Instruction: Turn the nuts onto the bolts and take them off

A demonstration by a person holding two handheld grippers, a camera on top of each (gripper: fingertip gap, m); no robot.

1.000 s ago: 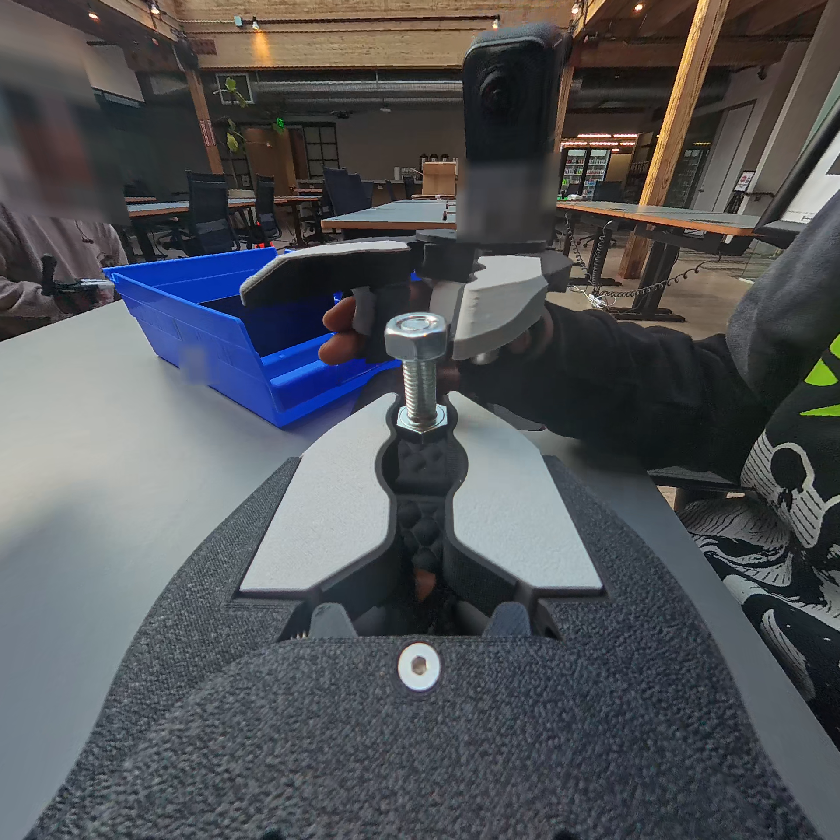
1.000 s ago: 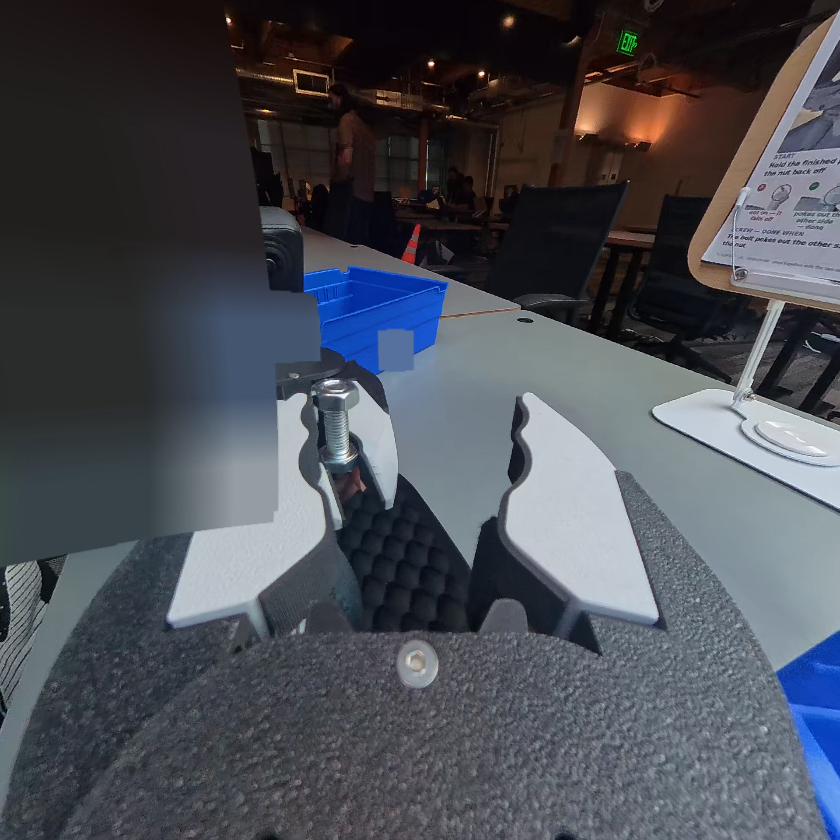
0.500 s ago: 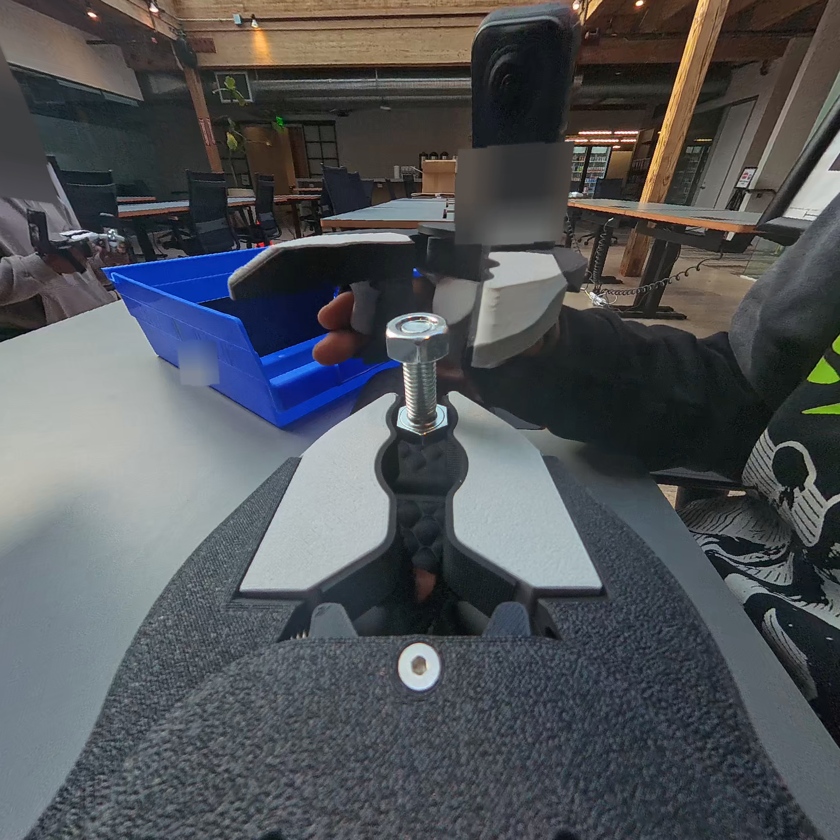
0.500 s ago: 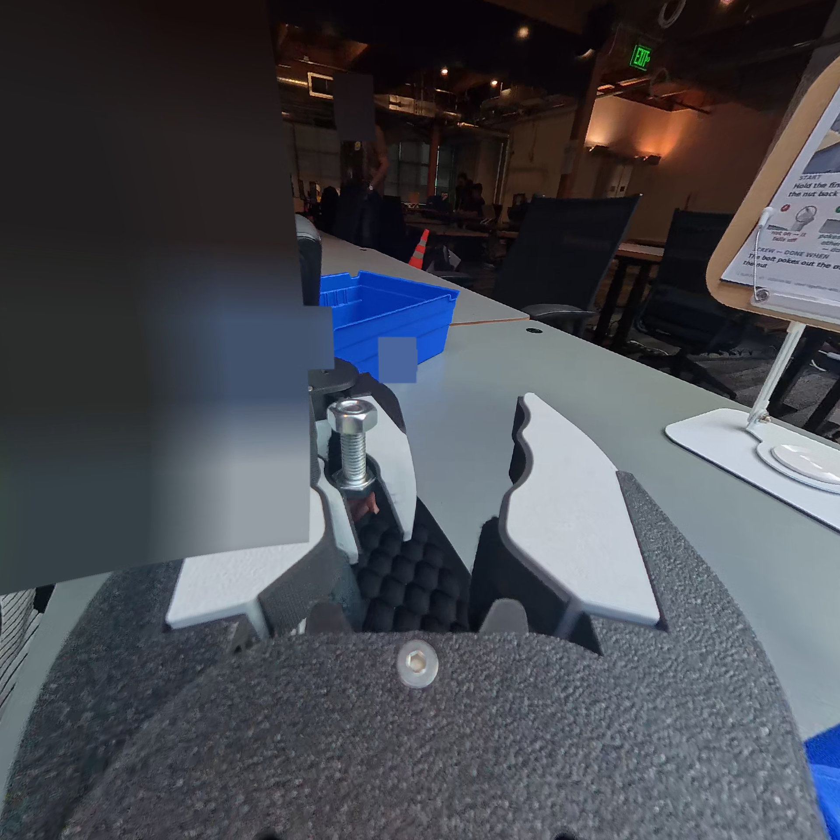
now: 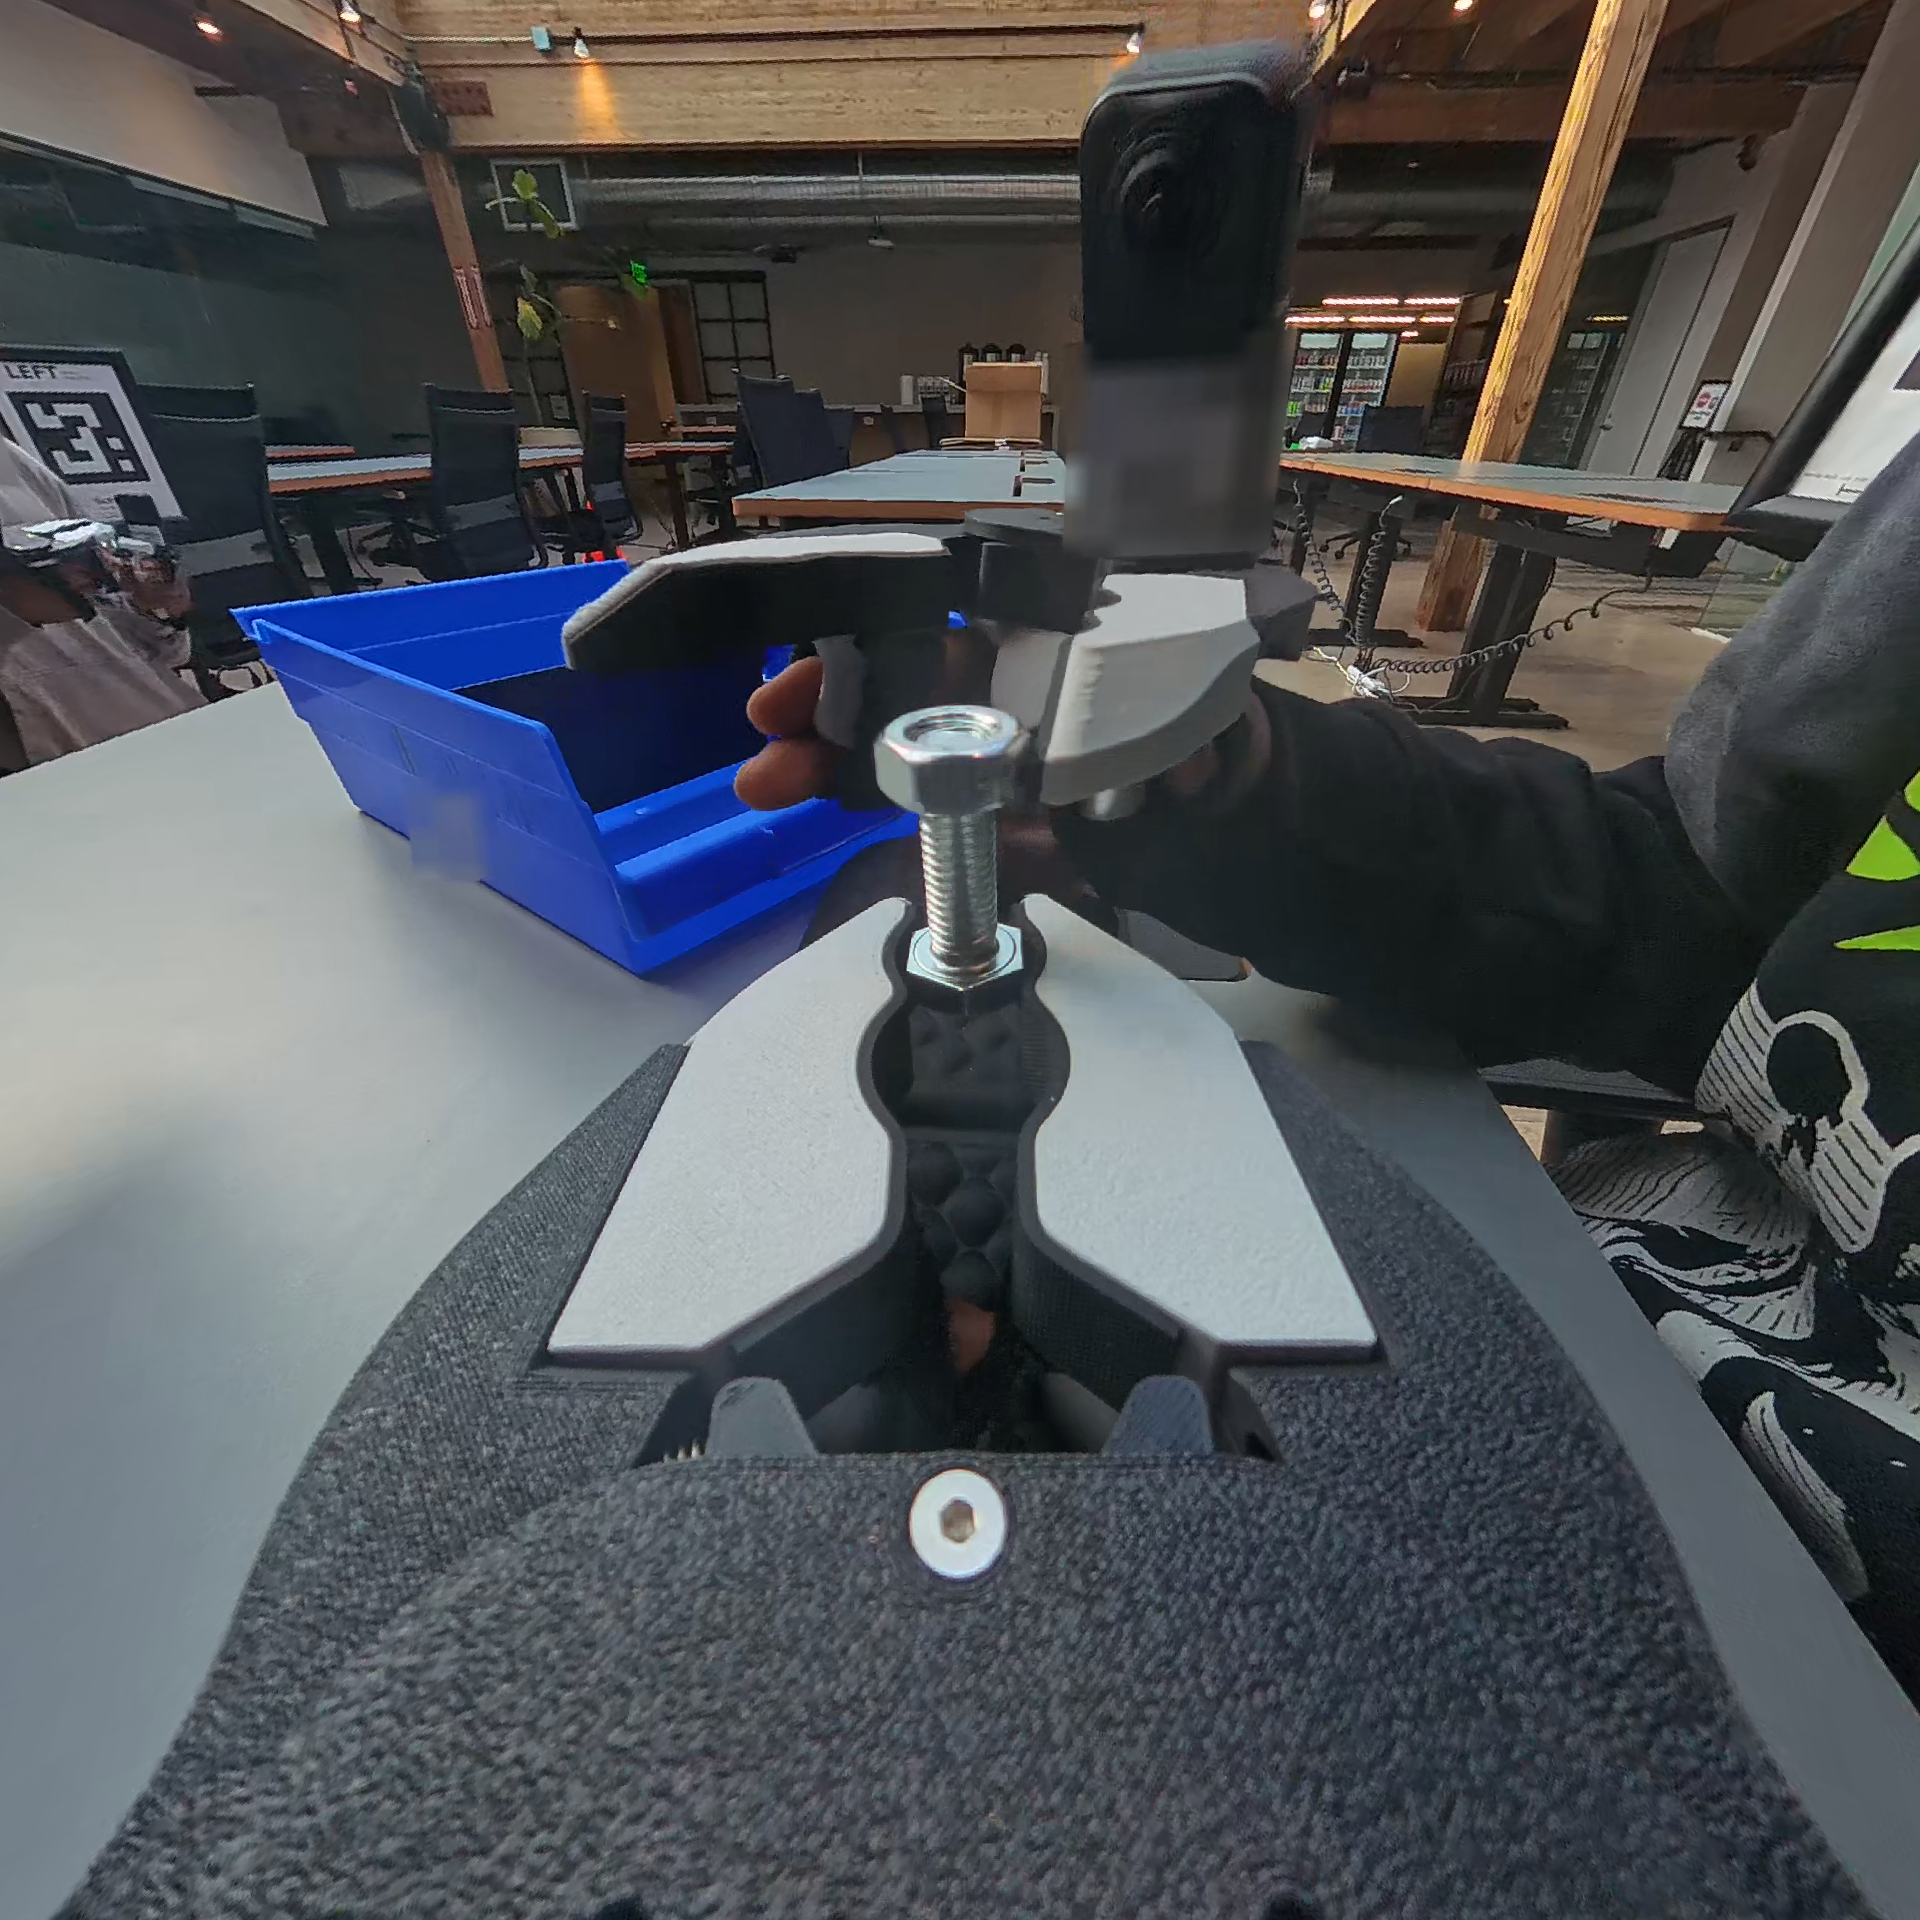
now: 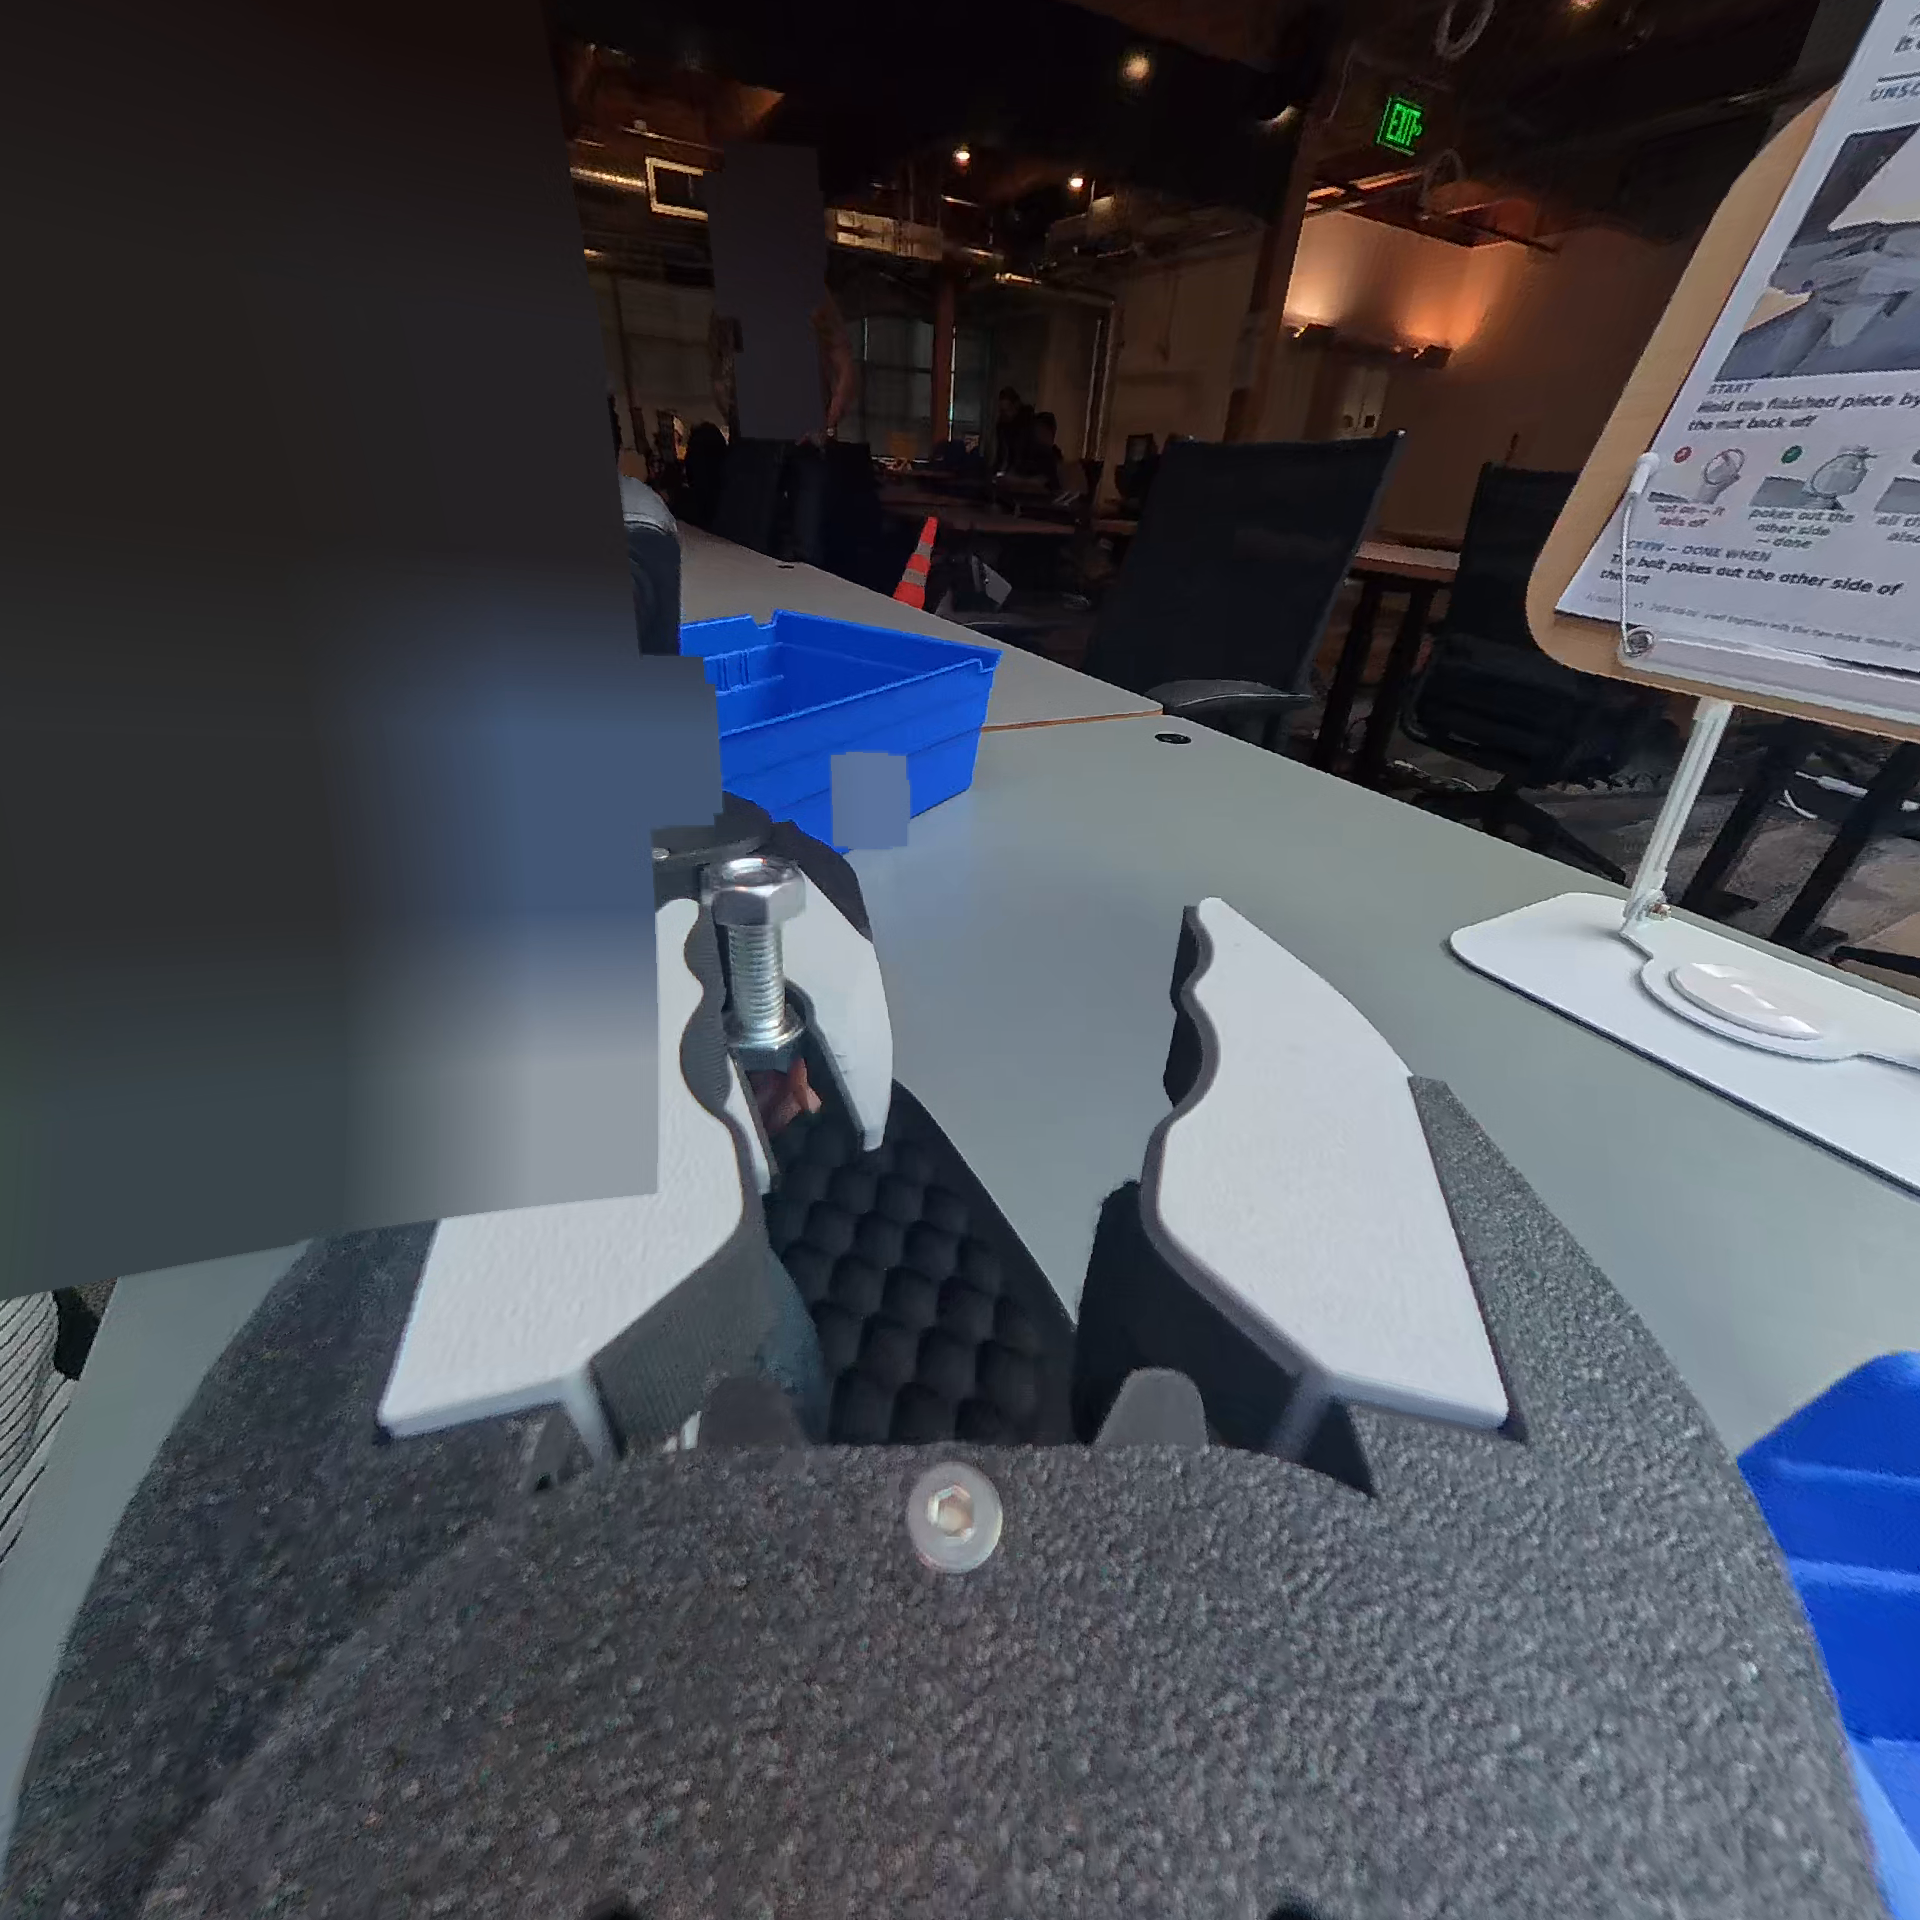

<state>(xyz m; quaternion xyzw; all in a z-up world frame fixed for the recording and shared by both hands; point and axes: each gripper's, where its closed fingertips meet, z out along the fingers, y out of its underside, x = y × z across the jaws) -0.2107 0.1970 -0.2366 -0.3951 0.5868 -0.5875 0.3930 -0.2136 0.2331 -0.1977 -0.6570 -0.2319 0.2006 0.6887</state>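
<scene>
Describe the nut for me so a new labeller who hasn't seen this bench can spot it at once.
Start at the grey table with the blue bin on it. In front of the bin, the left gripper is shut on the nut, a small silver hexagon pinched at its fingertips. It sits low on the upright bolt, well below the larger hex head on top.

We've got one camera riding each tool, both low over the desk (image 5: 208,1039), looking out along the fingers. Left one faces the right tool (image 5: 914,665) up close. Right one looks across the desk. Both catch the bolt (image 5: 956,831) and blue bin (image 6: 862,717).
</scene>
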